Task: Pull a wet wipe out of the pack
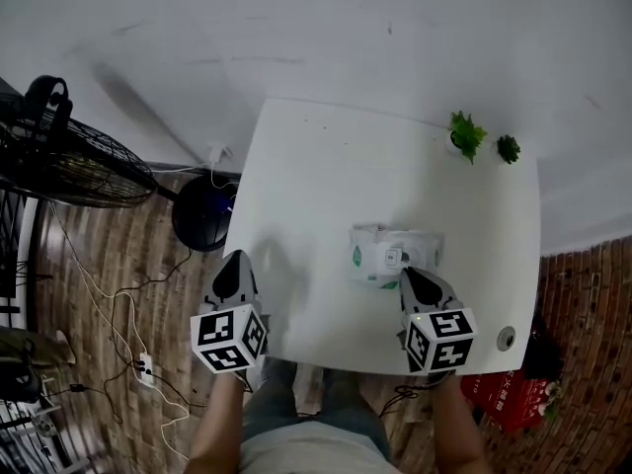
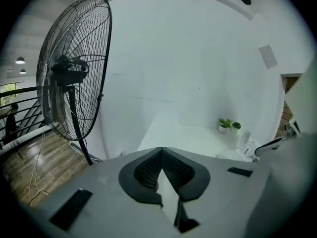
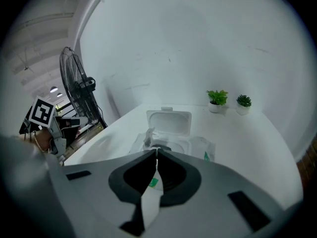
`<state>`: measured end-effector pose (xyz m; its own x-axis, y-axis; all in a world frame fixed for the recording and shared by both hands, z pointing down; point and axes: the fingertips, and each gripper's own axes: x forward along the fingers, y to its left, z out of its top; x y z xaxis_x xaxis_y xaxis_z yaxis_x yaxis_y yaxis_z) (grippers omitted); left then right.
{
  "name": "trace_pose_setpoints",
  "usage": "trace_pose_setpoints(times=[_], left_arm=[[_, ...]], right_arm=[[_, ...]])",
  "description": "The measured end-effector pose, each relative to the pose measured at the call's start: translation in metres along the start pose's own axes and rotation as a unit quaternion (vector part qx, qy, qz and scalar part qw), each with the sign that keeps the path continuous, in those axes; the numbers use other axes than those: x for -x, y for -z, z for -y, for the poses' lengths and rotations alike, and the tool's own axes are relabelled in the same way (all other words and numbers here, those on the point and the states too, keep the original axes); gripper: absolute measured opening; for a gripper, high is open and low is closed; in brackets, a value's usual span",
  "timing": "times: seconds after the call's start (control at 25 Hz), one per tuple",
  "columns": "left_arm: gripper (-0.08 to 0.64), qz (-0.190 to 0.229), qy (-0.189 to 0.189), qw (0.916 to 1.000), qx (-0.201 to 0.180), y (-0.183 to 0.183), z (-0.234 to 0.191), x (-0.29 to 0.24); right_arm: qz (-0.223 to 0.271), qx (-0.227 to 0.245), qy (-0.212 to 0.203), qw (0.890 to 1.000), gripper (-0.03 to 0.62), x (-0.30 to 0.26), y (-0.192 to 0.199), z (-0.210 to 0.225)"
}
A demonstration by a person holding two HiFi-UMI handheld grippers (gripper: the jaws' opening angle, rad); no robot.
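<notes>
Table (image 1: 316,186): white, square-cornered, set against a white wall (image 1: 326,28).
Wet-wipe pack (image 1: 380,250): lies flat on the table's near right part, well apart from the left edge.
Lid (image 3: 169,122): white flip lid, swung open and standing up on the pack's far side.
Wipe (image 3: 148,137): a crumpled white tuft sticks up from the pack's opening, just beyond and a little left of the right gripper's tips; whether it touches them cannot be told.
Right gripper (image 3: 157,151): jaws closed tip to tip with nothing seen between them, held over the pack's near edge (the pack's green label shows through the gap below the tips). From the head view it (image 1: 407,271) points at the pack from the person's side.
Left gripper (image 2: 161,151): jaws pressed together and empty, aimed across the bare table toward the wall. In the head view it (image 1: 235,257) sits at the table's near left edge, well apart from the pack.
Potted plants: two small green ones, (image 1: 466,134) and (image 1: 508,148), side by side at the far right corner of the table.
Pedestal fan (image 1: 69,161): black, wire-caged, on the floor left of the table.
Floor (image 1: 109,255): wood planks, with loose cables (image 1: 118,304) trailing across them.
</notes>
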<state>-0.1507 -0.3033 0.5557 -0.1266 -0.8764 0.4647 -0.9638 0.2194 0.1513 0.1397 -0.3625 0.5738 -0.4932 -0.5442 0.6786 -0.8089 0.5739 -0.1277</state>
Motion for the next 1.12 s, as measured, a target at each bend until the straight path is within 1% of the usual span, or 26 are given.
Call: trace_pose_setpoints(times=[0.72,1.12], left_arm=[[0.002,0.023,0.014,0.9996,0.009,-0.026,-0.004,0.013],[0.002,0.035,0.03,0.9989,-0.002,-0.041,0.0,0.022]], right_arm=[[0.034,-0.003,0.028,0.999,0.009,0.026,-0.029,0.0],[0.063,0.0,0.044,0.997,0.009,0.043,-0.052,0.0]])
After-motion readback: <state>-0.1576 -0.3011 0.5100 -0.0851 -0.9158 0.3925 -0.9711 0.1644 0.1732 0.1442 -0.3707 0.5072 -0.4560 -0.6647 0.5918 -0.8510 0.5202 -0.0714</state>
